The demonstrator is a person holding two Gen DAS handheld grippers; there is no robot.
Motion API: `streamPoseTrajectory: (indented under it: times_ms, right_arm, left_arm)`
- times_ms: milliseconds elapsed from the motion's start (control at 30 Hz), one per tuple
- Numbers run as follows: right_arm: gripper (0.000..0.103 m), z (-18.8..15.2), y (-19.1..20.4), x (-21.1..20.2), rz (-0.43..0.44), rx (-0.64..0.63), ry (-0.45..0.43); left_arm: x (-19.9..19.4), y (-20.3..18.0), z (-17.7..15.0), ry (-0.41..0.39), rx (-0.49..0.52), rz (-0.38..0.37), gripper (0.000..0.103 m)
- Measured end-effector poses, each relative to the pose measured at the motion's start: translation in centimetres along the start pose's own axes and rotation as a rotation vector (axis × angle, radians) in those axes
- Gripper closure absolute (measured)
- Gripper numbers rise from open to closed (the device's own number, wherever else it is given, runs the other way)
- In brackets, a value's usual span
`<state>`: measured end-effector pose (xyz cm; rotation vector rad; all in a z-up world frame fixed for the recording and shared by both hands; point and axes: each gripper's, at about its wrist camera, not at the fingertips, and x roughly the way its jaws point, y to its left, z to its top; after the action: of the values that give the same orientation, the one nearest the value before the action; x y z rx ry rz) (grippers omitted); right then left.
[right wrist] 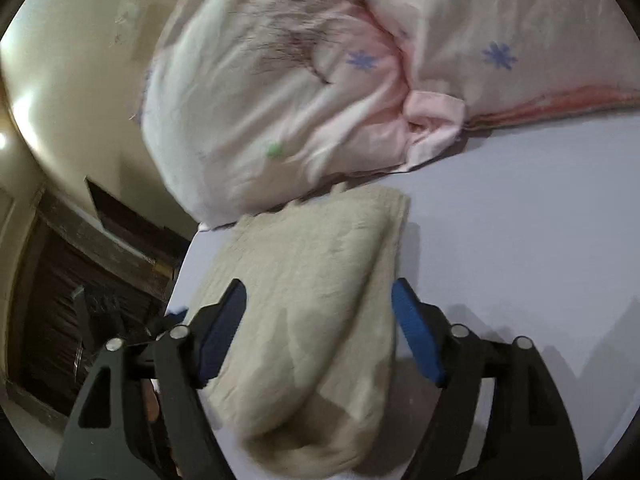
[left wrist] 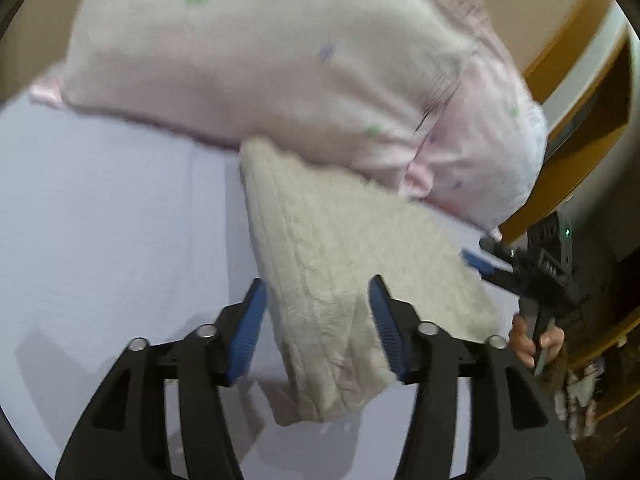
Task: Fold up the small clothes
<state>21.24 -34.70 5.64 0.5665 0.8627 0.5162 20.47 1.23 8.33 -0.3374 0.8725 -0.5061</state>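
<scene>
A folded beige cloth (left wrist: 340, 280) lies on the pale lilac bed sheet (left wrist: 112, 220), its far end against a pink pillow (left wrist: 260, 56). My left gripper (left wrist: 318, 308) is open, its blue-padded fingers on either side of the cloth's near end, not pinching it. In the right wrist view the same beige cloth (right wrist: 316, 300) lies between the open fingers of my right gripper (right wrist: 318, 312), which also does not grip it. The right gripper also shows in the left wrist view (left wrist: 492, 268) at the cloth's right edge.
The pink pillow (right wrist: 320, 80) with blue and green prints lies along the head of the bed. The sheet (right wrist: 520, 220) stretches to the right. Wooden furniture (left wrist: 580, 100) stands past the bed edge, and a dark wooden door (right wrist: 80, 280) is at the left.
</scene>
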Motion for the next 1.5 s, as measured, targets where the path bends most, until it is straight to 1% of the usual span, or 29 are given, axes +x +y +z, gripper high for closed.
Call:
streamPoseTrajectory:
  times_ms: [33, 67, 100, 133, 167, 233, 267, 300, 333, 367, 400, 433, 467, 500, 533, 567, 633, 667, 700, 767, 800, 833, 900, 967, 1067, 1100, 1200, 1333, 1500]
  right_arm:
    - [0.029, -0.7, 1.1, 0.2, -0.007, -0.034, 0.026]
    - [0.042, -1.1, 1.8, 0.6, -0.023, -0.059, 0.049]
    - [0.059, -1.7, 2.8, 1.6, -0.068, -0.104, 0.089]
    - [0.090, -1.7, 2.9, 2.0, -0.139, -0.135, 0.095]
    - [0.093, -1.6, 3.0, 2.2, -0.204, -0.156, 0.072]
    - [0.093, -0.6, 2.0, 1.0, -0.195, -0.101, -0.052]
    - [0.093, -0.5, 1.2, 0.3, -0.197, -0.079, -0.083]
    - [0.093, -0.5, 0.2, 0.2, -0.201, -0.036, -0.083]
    - [0.093, -0.8, -0.4, 0.6, -0.216, -0.016, -0.053]
    - [0.091, -1.4, -0.7, 1.3, -0.238, -0.013, -0.010]
    - [0.089, -2.1, -0.7, 1.6, -0.261, -0.022, 0.009]
    - [0.081, -2.6, -0.4, 1.0, -0.275, -0.033, -0.006]
    - [0.067, -2.9, 0.0, 0.1, -0.276, -0.034, -0.022]
    - [0.059, -3.3, 0.6, -1.7, -0.271, -0.037, -0.053]
    - [0.033, -3.7, 1.2, -3.1, -0.272, -0.049, -0.085]
    - [0.004, -4.4, 1.8, -4.7, -0.278, -0.071, -0.123]
    - [0.002, -6.7, 3.6, -7.3, -0.295, -0.133, -0.210]
    - [0.002, -6.7, 3.8, -7.3, -0.301, -0.143, -0.222]
    - [0.002, -7.7, 4.2, -7.5, -0.330, -0.146, -0.217]
    - [0.002, -8.5, 4.4, -6.1, -0.407, -0.135, -0.161]
    - [0.002, -9.2, 4.7, -4.6, -0.445, -0.132, -0.108]
    - [0.002, -9.7, 5.0, -3.0, -0.466, -0.141, -0.054]
    - [0.002, -10.7, 5.4, -0.6, -0.497, -0.159, 0.008]
    - [0.002, -11.3, 5.9, 0.8, -0.545, -0.177, 0.026]
    - [0.002, -11.5, 6.6, 2.7, -0.602, -0.220, 0.031]
    - [0.002, -11.4, 6.8, 3.3, -0.636, -0.234, 0.033]
    - [0.002, -11.6, 6.9, 3.7, -0.683, -0.252, 0.056]
    - [0.002, -11.6, 7.1, 3.7, -0.686, -0.249, 0.047]
    - [0.002, -11.7, 7.2, 3.4, -0.687, -0.250, 0.045]
  left_arm:
    - [-0.6, -0.6, -0.2, -0.029, 0.015, -0.011, 0.037]
    - [-1.0, -1.7, -0.4, -0.054, 0.043, -0.023, 0.036]
    - [-0.9, -2.6, -0.6, -0.056, 0.070, -0.033, 0.036]
    - [-0.6, -3.4, -0.7, -0.048, 0.095, -0.036, 0.035]
    - [0.1, -4.1, -0.8, -0.029, 0.121, -0.032, 0.036]
    - [2.0, -5.1, -1.2, 0.026, 0.171, 0.000, 0.036]
    - [2.5, -5.2, -1.5, 0.035, 0.186, 0.002, 0.039]
    - [2.4, -4.9, -1.8, 0.039, 0.192, 0.001, 0.040]
    - [2.5, -5.0, -1.9, 0.040, 0.195, 0.004, 0.041]
    - [2.3, -4.9, -2.1, 0.040, 0.198, 0.012, 0.041]
    - [2.1, -4.8, -2.1, 0.039, 0.199, 0.015, 0.041]
    - [1.7, -4.7, -2.2, 0.036, 0.193, 0.014, 0.041]
    - [1.4, -4.7, -2.3, 0.033, 0.182, 0.015, 0.040]
    - [0.6, -4.5, -2.6, 0.027, 0.168, 0.023, 0.039]
    - [0.1, -4.5, -3.0, 0.021, 0.159, 0.040, 0.036]
    - [-0.6, -4.4, -3.5, 0.012, 0.154, 0.059, 0.024]
    - [-2.0, -4.2, -5.2, -0.018, 0.143, 0.128, 0.005]
    - [-2.4, -4.1, -6.2, -0.025, 0.140, 0.176, 0.002]
    - [-2.4, -4.2, -6.8, -0.017, 0.136, 0.209, 0.001]
    - [-1.4, -4.4, -7.5, 0.019, 0.124, 0.265, 0.001]
    - [-0.9, -4.4, -7.7, 0.038, 0.122, 0.285, 0.001]
    - [-0.2, -4.4, -7.9, 0.063, 0.125, 0.314, 0.001]
    - [1.4, -4.4, -8.1, 0.116, 0.142, 0.387, 0.001]
    - [2.4, -4.4, -8.4, 0.142, 0.166, 0.429, 0.001]
    - [3.3, -4.3, -8.7, 0.162, 0.181, 0.453, 0.001]
    - [3.4, -4.3, -8.8, 0.160, 0.194, 0.469, 0.001]
    - [3.6, -4.4, -9.0, 0.154, 0.220, 0.490, 0.001]
    - [3.5, -4.4, -9.0, 0.140, 0.225, 0.486, 0.001]
    - [3.3, -4.8, -9.2, 0.146, 0.237, 0.480, 0.001]
